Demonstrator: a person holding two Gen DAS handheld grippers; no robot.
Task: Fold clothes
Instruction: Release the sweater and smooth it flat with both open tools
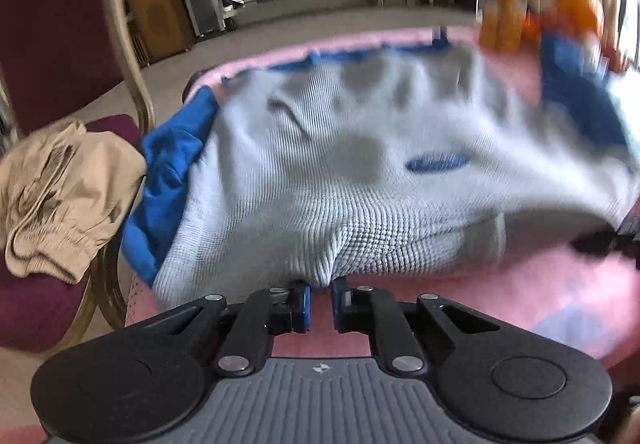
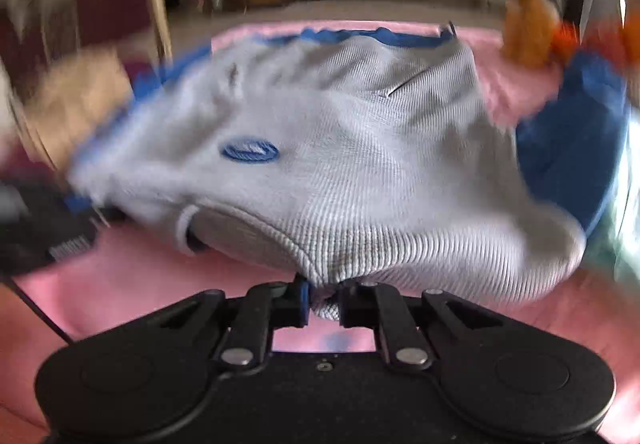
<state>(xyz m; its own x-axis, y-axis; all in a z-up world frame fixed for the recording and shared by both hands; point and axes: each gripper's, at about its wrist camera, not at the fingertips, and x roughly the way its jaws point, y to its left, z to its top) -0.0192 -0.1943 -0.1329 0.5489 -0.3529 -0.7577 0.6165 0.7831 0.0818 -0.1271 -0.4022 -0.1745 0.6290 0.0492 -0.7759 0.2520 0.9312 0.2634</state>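
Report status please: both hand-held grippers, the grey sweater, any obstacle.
Left hand-held gripper and right hand-held gripper both shut on grey sweater near edge. Sweater spread over pink table. Nothing blocking.

We see one garment – a pale grey ribbed knit top [image 1: 360, 179] with blue sleeves and blue trim along its far hem, a small blue oval logo [image 1: 437, 162] on the chest. It lies spread across the pink tabletop [image 1: 520, 304], rumpled, blurred in both views. Its near edge is bunched and raised off the surface at two points – neckline opening visible between them. One blue sleeve [image 1: 168, 179] hangs over the table's edge.
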